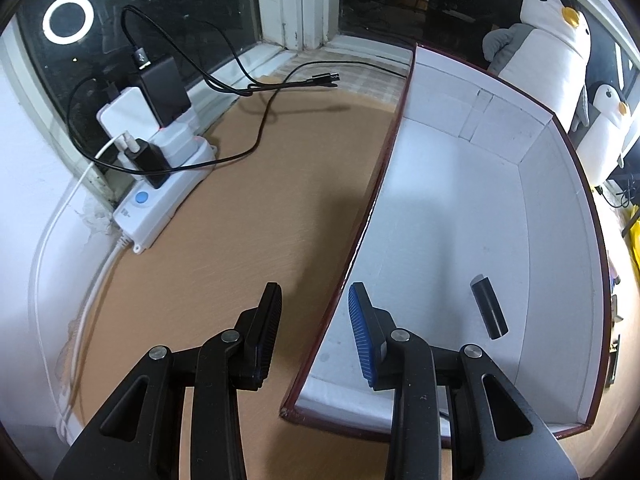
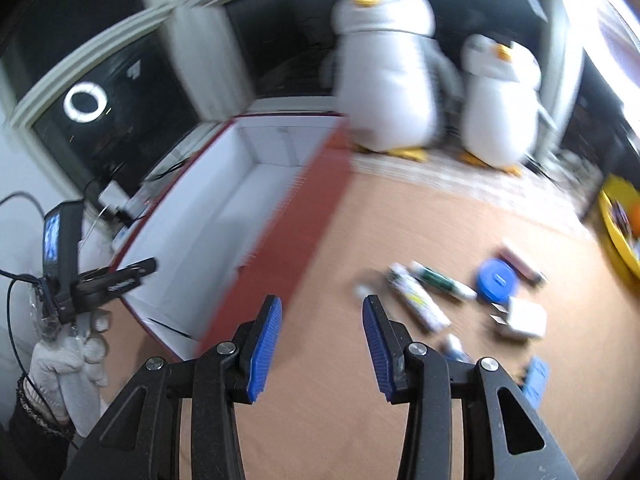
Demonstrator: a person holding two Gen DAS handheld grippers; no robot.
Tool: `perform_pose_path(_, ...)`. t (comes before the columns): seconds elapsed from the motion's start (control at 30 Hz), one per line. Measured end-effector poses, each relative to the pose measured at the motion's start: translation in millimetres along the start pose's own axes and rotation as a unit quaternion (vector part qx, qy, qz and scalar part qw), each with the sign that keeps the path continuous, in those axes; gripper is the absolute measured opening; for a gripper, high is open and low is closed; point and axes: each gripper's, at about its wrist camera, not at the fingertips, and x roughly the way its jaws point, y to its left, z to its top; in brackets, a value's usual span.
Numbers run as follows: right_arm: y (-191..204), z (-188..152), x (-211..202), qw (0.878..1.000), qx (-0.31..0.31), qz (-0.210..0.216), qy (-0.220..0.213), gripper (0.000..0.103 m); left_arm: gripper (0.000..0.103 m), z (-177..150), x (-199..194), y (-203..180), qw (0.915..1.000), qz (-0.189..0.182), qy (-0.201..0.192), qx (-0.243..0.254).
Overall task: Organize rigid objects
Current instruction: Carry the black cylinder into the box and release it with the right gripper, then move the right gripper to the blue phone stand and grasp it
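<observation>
One step off to the right of the empty, part-open right hand-held gripper [image 2: 322, 344]: white tube [image 2: 418, 300] flat on the surface [image 2: 360, 420], long axis slanting near-right, nearer than left hand-held gripper [image 1: 314, 328], likewise empty, straddling box [image 1: 362, 236] wall.

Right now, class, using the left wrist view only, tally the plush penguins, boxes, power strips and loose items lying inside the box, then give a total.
Plush penguins, the smaller one beside it: 2
Red-rimmed box: 1
Power strip: 1
Black cylinder inside the box: 1
Total: 5
</observation>
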Motion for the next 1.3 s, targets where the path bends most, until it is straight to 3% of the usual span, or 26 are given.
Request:
perform_pose_path(0.27,-96.1,-41.1,-21.4,0.994,0.092,-0.06,0.012,0.039,0.033,-3.9,-10.5,-4.5,1.0,0.002,-0.002,0.005)
perform_pose_path(0.53,-154.8,-83.7,-13.4,0.985,0.136,-0.1,0.044,0.039,0.033,-7.5,-20.1,-6.6,0.9999,0.006,-0.008,0.006)
perform_pose_path(0.9,-176.9,-102.0,9.5,0.979,0.145,-0.12,0.077,0.048,0.031,-11.1,-25.5,-5.5,0.9999,0.002,-0.009,-0.004)
perform_pose_path(1.3,-186.5,-107.6,24.8,0.978,0.155,-0.097,0.101,0.051,0.022,-10.2,-23.6,-2.8,0.9998,0.012,-0.012,-0.011)
